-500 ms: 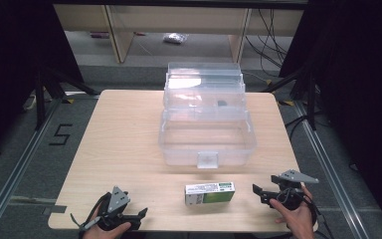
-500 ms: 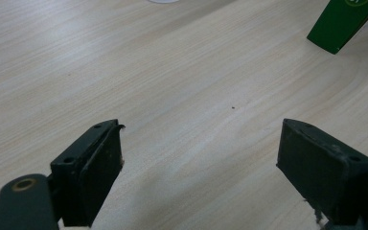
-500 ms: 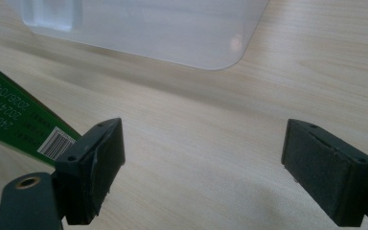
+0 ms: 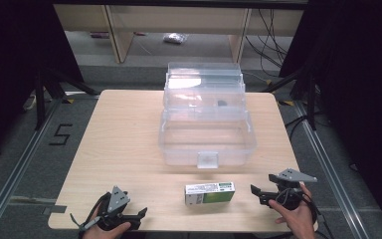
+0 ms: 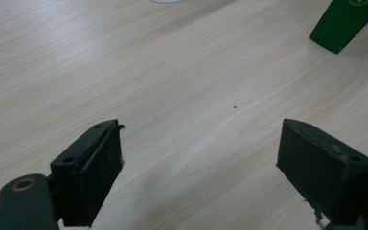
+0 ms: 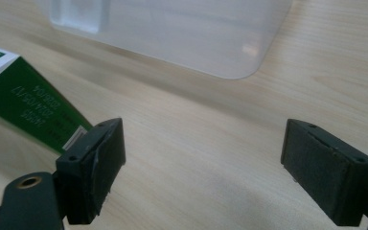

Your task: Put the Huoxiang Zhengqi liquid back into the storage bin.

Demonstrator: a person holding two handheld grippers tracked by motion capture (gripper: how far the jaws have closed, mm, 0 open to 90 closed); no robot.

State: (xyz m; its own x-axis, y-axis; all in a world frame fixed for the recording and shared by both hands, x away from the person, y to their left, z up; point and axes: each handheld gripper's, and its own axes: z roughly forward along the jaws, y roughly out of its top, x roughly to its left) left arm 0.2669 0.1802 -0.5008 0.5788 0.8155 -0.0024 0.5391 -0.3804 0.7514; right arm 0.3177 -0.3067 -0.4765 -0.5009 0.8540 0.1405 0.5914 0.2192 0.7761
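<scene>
A green and white carton lies flat near the table's front edge, between my two grippers. Behind it stands a clear plastic box with its lid raised at the back. My left gripper rests at the front left, open, its jaws wide over bare wood; a corner of the carton shows far off. My right gripper sits at the front right, open and empty, pointing toward the carton and the box's front corner.
The wooden table has free room on its left half. Black stands and cables flank the table on both sides. A shelf unit stands on the floor beyond the far edge.
</scene>
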